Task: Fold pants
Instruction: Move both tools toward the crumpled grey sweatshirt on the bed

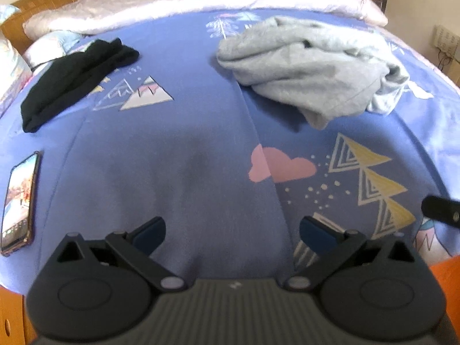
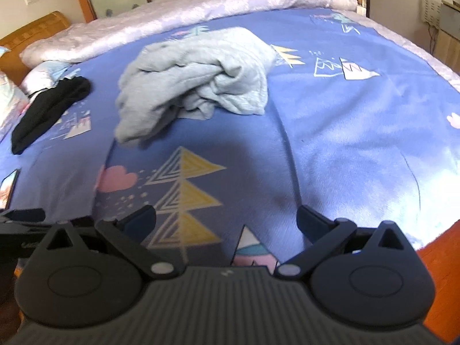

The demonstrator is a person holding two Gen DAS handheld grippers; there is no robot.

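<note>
Lying crumpled, grey pants [image 2: 195, 83] show no clear long axis

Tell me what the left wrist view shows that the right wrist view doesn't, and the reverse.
Only the left wrist view shows the phone nearly whole; the right shows just its corner.

Only the right wrist view shows the bedspread's broad bare right side.

Both share the crumpled grey pants, the black garment, and an open, empty hand-held gripper: left, right.

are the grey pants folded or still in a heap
In a heap: the grey pants lie bunched and creased on the blue bedspread, no flat layers.
</note>
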